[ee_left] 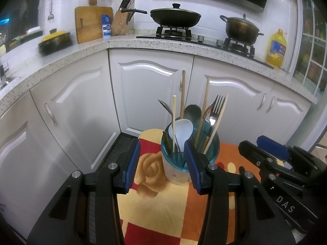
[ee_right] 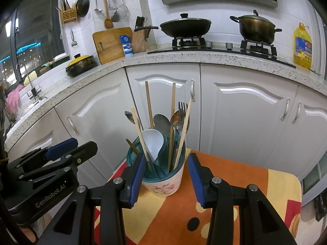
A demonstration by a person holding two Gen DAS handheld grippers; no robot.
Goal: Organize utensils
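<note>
- The holder (ee_left: 185, 163), full of utensils (ee_left: 218, 110), stood on the patterned cloth (ee_left: 147, 185).
- Both the left gripper (ee_left: 163, 167) and right gripper (ee_right: 166, 175) hung released, grasping nothing.
- Advice: pinch one handle high, lift straight.

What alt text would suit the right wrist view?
A utensil cup holding chopsticks, spoons and a fork stands on a colourful cloth, framed by the right gripper with open fingers. Behind are white cabinets.
</note>
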